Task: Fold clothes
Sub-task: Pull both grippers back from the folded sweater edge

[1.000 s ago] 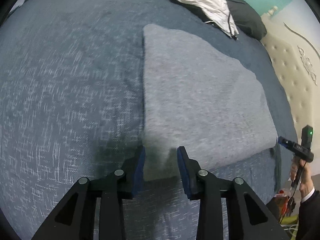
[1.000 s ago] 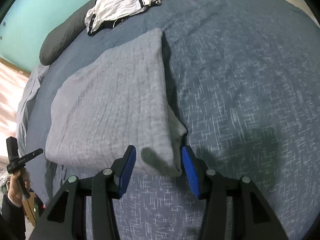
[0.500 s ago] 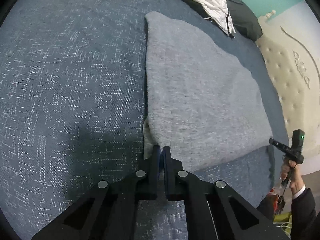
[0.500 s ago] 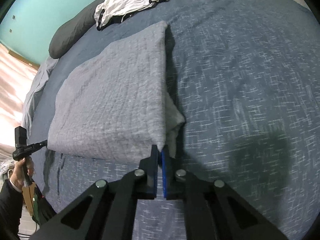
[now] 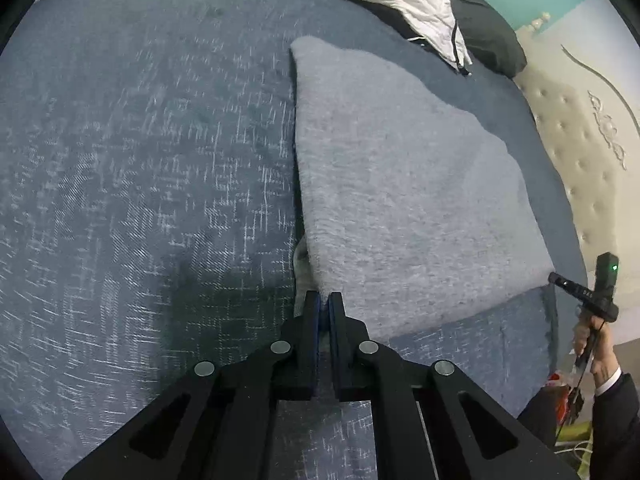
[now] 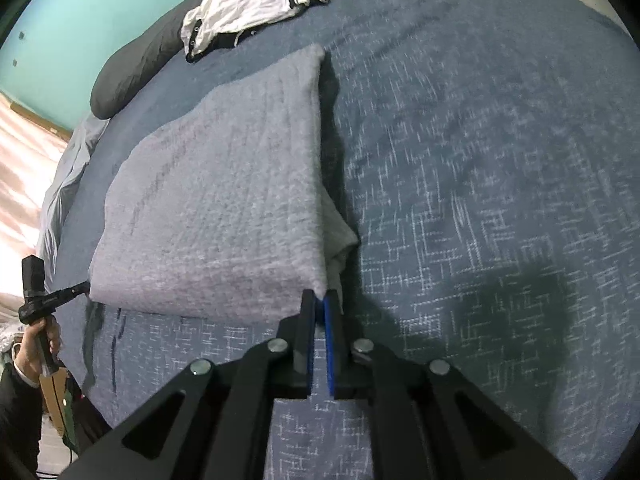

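A second ago both pairs of blue-padded black jaws stood open around the near corners of the cloth; now both are closed on it. The left gripper pinches the near left corner of the grey, ribbed knit garment, folded into a thick rectangle, and its jaws are easing slightly apart, though the fabric still sits pressed between them. The right gripper has the near right corner clamped, its pads almost touching with only the fabric edge between. Neither hand has lifted yet, so the garment still lies flat on the dark blue bedspread with pale woven flecks, its near edge stretched between the two grippers. I judge that the grasp is made and the next fold, carrying this near edge toward the far one, can begin. Beyond the garment, a crumpled white-and-black jacket lies against a dark grey pillow, apart from it and unfolded.
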The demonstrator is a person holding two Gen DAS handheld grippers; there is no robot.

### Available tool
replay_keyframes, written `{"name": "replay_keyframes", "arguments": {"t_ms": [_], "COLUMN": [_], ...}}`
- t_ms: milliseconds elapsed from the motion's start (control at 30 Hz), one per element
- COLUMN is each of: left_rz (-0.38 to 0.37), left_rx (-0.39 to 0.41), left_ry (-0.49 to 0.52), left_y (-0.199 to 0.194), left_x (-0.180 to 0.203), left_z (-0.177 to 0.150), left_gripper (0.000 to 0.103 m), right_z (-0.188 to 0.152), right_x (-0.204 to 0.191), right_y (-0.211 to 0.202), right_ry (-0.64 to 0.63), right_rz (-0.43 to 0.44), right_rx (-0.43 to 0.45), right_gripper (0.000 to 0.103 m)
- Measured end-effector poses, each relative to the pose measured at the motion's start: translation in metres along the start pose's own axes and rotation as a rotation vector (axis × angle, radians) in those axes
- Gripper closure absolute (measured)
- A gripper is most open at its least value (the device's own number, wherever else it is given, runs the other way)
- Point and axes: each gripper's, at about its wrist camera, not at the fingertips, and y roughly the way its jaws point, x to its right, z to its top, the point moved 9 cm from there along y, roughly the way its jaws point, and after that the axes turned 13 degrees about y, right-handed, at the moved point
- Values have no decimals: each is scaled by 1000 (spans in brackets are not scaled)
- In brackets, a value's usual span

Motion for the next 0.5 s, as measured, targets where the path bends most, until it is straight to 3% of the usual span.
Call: {"name": "replay_keyframes", "arguments": {"t_ms": [133,233,500], "left_rz": [34,47,55], "left_rx": [28,51,118], "left_ry": [4,-5,-40], "left_y": [-16,-19,-30], "left_x": [6,1,8], "left_z": [-4,9,27], "left_gripper": [96,96,96], "right_z": [3,7,-12], "right_x": [-23,-48,-147], "right_y": [-22,-35,1], "right_ry": [-97,-120,-218], "right_rz": [-41,-2,101], "right_rx": [68,102,8], "right_gripper": [99,98,99]}}
